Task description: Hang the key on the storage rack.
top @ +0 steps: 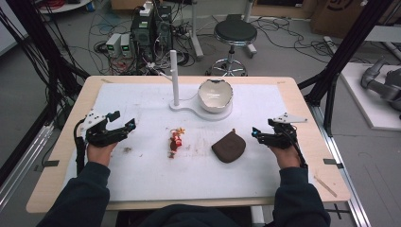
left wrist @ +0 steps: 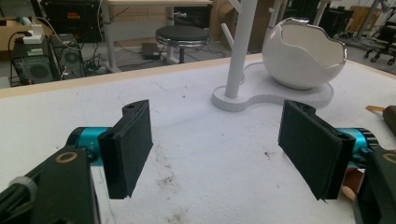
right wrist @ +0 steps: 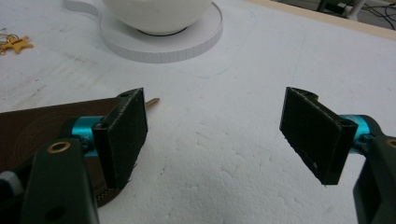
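Observation:
A brown pouch (top: 229, 146) lies on the white mat, right of centre; its edge (right wrist: 42, 126) sits behind my right gripper's left jaw. A small red and yellow trinket (top: 176, 140) lies mid-mat, and its yellow star (right wrist: 16, 44) appears far left in the right gripper view. A white egg-shaped bowl (top: 215, 95) (left wrist: 303, 53) rests on a white stand with an upright post (top: 173, 78) (left wrist: 240, 46). My left gripper (top: 121, 122) (left wrist: 217, 149) hovers open at the mat's left. My right gripper (top: 261, 132) (right wrist: 217, 140) is open just right of the pouch, empty.
The white mat (top: 142, 170) covers a wooden table (top: 61, 156). Small brown crumbs (top: 127, 149) lie near the left hand. A black stool (top: 235, 32), computer boxes (top: 151, 28) and cables stand on the floor beyond the far edge. Black frame posts (top: 347, 47) rise at right.

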Demonstrator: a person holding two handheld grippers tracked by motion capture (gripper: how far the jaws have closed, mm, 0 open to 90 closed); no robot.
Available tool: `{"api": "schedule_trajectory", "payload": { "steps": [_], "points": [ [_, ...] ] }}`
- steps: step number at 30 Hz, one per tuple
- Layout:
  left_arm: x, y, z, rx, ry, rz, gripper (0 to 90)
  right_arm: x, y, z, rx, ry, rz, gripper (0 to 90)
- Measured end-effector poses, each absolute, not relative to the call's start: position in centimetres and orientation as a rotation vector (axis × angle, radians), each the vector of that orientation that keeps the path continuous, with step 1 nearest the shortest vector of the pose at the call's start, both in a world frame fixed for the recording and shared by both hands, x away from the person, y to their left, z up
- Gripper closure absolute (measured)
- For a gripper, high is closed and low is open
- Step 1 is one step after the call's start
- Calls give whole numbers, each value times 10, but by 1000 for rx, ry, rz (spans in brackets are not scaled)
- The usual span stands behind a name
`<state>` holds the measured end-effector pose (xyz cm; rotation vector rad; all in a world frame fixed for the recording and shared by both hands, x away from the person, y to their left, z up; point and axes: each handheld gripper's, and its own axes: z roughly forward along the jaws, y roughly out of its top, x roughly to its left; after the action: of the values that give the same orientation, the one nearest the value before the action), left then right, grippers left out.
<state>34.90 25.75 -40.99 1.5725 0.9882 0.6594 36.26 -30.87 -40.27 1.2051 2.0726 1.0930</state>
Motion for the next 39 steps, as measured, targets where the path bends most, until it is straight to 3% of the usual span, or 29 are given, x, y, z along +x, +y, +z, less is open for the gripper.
{"api": "schedule_trajectory", "payload": {
  "steps": [23, 39],
  "points": [
    [341, 233, -410, 1619, 967, 589, 267, 360, -307, -404, 1225, 2078, 1083, 243],
    [345, 154, -431, 1860, 882, 384, 245, 362, -306, -406, 1222, 2090, 1074, 250]
  ]
}}
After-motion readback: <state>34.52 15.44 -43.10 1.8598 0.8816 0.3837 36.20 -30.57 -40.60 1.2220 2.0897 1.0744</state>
